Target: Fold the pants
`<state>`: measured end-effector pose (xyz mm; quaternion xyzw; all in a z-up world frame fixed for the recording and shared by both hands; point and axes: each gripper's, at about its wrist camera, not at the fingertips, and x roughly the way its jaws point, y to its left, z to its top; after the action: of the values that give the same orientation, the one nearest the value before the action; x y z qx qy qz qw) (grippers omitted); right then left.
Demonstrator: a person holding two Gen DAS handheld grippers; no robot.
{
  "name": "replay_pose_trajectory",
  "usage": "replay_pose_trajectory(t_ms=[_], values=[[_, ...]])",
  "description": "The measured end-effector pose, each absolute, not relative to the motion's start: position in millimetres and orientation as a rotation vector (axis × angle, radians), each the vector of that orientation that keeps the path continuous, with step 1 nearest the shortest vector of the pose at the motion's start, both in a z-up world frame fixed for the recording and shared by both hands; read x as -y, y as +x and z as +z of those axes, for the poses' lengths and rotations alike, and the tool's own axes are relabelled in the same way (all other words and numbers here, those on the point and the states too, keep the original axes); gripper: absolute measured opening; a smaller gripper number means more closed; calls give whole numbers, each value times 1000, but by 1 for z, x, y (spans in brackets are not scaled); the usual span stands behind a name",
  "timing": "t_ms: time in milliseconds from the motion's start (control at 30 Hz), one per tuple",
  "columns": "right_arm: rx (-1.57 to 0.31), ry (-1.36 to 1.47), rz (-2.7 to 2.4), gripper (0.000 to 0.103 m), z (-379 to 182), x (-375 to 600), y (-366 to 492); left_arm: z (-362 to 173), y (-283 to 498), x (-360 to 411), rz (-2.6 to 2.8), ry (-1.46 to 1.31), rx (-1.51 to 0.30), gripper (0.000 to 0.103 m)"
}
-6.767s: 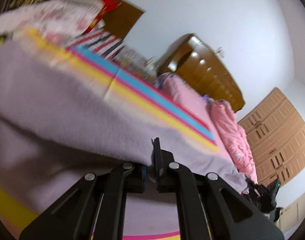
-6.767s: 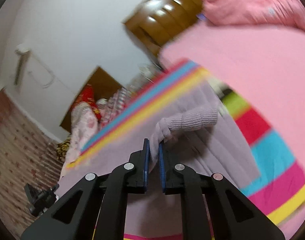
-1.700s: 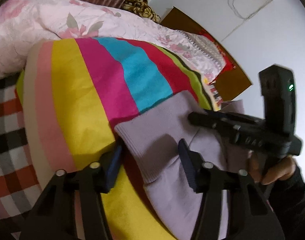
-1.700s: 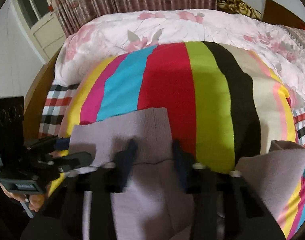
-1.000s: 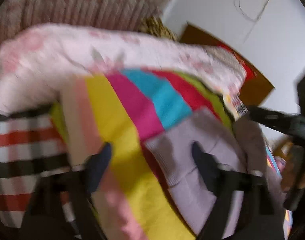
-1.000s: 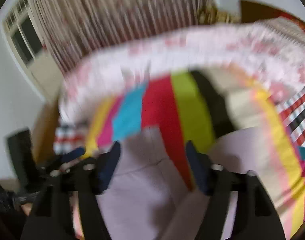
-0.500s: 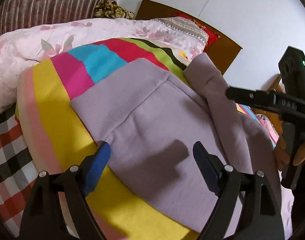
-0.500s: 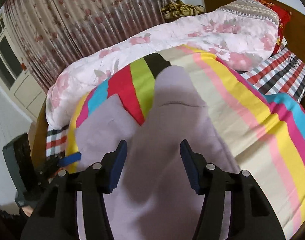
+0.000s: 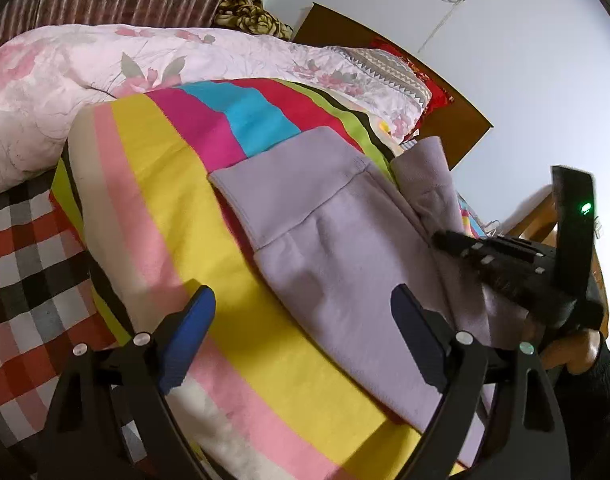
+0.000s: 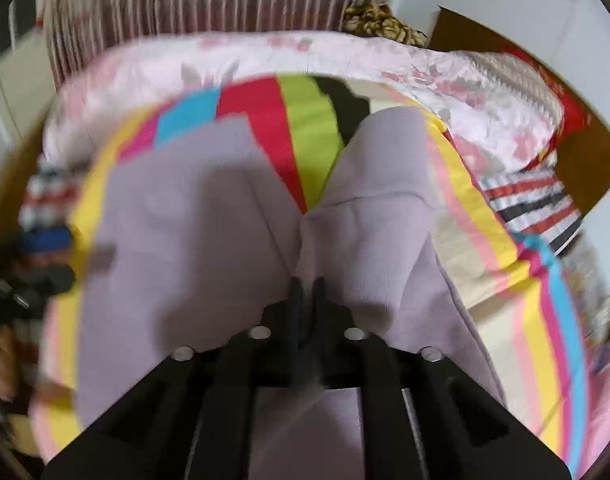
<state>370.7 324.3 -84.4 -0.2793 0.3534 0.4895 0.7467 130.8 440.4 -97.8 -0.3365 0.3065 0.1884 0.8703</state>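
Observation:
Lilac pants (image 9: 337,248) lie on the striped blanket (image 9: 153,184), waistband toward the floral duvet. My left gripper (image 9: 301,320) is open wide, just above the pants' near edge, holding nothing. In the right wrist view the pants (image 10: 185,208) spread in two parts, and my right gripper (image 10: 307,280) has its jaws pressed together on a fold of the lilac fabric at the middle. The right gripper also shows in the left wrist view (image 9: 457,240), its tip against the pants' raised part. The right view is blurred.
A pink floral duvet (image 9: 65,68) lies bunched at the bed's far side. A checked sheet (image 9: 17,264) covers the left edge. A wooden headboard (image 9: 445,120) and red pillow (image 9: 433,92) stand beyond the pants. Curtains (image 10: 209,12) hang behind.
My right gripper went from open above the pants to shut on a fold at their middle. My left gripper stayed open and shifted toward the pants' near edge.

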Motion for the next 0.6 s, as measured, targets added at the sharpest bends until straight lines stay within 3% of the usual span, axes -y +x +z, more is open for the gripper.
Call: replay_pose_trajectory(t_ms=[133, 267, 300, 333, 400, 567, 600], values=[[-755, -350, 1252, 5, -36, -306, 366, -87, 119, -447, 373, -748, -581, 89], [-795, -275, 1462, 5, -13, -319, 340, -78, 107, -453, 363, -810, -496, 90], [-834, -327, 1478, 8, -21, -328, 335, -78, 108, -454, 369, -810, -501, 91], [-855, -439, 1448, 22, -38, -342, 327, -81, 110, -455, 379, -809, -524, 91], [-941, -536, 1419, 33, -67, -355, 322, -89, 112, -456, 391, -818, -555, 90], [-999, -391, 1401, 39, -79, -330, 348, -91, 105, -461, 347, -845, -538, 89], [-984, -336, 1403, 48, -73, -319, 360, -89, 106, -462, 332, -845, -525, 86]])
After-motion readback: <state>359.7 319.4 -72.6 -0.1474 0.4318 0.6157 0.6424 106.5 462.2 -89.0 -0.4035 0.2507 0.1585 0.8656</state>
